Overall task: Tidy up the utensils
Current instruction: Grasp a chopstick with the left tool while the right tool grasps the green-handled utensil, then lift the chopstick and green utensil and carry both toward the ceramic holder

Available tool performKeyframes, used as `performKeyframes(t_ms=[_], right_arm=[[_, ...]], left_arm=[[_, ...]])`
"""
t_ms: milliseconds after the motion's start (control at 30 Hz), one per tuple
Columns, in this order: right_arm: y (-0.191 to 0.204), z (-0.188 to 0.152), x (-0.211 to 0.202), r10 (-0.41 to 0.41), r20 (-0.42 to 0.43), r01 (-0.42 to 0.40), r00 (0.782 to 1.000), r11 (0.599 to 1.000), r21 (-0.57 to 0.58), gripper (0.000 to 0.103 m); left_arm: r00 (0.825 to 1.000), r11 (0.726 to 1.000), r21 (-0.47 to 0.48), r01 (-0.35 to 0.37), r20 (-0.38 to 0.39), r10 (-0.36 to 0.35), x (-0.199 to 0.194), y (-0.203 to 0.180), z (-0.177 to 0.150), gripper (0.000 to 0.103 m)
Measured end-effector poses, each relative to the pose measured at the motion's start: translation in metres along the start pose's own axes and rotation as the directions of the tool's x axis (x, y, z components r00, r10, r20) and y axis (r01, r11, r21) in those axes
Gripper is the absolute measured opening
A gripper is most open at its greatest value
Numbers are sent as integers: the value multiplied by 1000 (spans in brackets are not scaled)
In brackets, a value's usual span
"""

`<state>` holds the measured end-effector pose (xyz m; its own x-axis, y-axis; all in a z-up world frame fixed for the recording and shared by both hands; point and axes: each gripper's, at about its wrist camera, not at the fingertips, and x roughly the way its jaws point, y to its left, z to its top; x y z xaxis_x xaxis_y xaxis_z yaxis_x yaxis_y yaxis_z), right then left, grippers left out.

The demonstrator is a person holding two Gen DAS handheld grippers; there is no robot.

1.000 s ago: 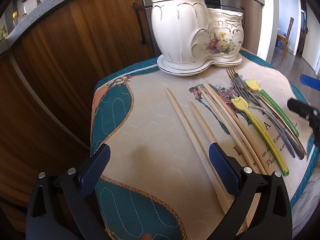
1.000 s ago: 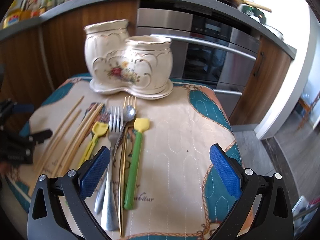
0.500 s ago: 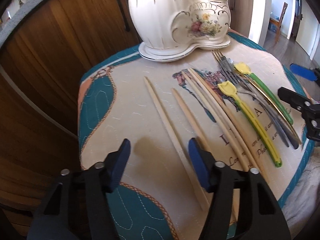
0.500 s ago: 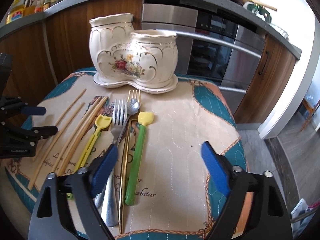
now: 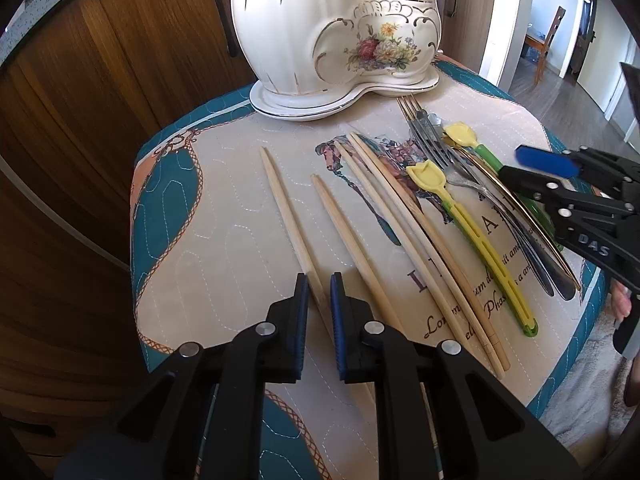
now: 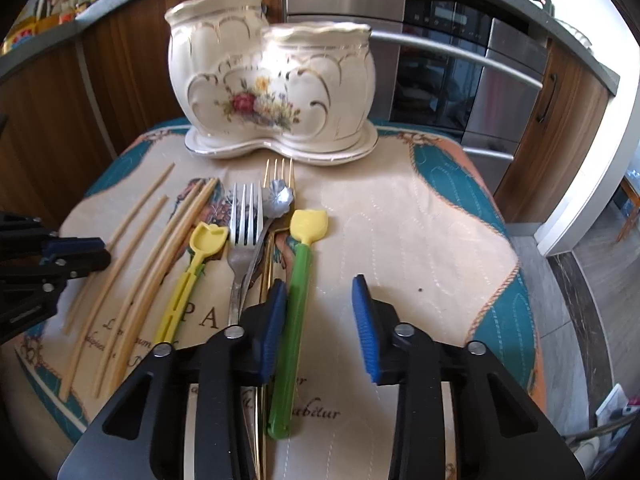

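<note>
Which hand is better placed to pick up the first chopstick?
Left. The left tongs are nearly closed around the leftmost chopstick. The right tongs are open around the green-handled utensil.

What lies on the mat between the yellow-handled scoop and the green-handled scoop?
In the right wrist view, a silver fork, a flower-headed silver piece and a gold fork lie between the yellow-handled scoop and green-handled scoop.

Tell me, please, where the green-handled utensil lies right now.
In the right wrist view the green-handled utensil lies on the quilted mat, rightmost in the cutlery row, beside the gold fork, between the right gripper fingers.
</note>
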<state>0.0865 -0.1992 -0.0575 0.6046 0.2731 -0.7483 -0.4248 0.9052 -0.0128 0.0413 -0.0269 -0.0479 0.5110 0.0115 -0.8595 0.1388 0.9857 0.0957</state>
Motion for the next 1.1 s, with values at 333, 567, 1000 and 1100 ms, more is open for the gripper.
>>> performKeyframes(t_ms=[333, 567, 1000, 1100], right_arm=[[2, 9, 9, 43, -4, -43, 999, 999, 28, 10], [-11, 6, -16, 59, 98, -67, 993, 994, 88, 10], [-22, 40, -66, 102, 361, -160, 927, 978, 133, 10], [-22, 52, -64, 104, 374, -159, 921, 980, 119, 10]], left_arm=[[1000, 999, -27, 22, 18, -22, 2, 9, 0, 10], [998, 997, -65, 43, 57, -39, -1, 21, -5, 6], [970, 993, -69, 94, 231, -76, -41, 35, 9, 6], [968, 994, -52, 92, 239, -78, -49, 36, 12, 6]])
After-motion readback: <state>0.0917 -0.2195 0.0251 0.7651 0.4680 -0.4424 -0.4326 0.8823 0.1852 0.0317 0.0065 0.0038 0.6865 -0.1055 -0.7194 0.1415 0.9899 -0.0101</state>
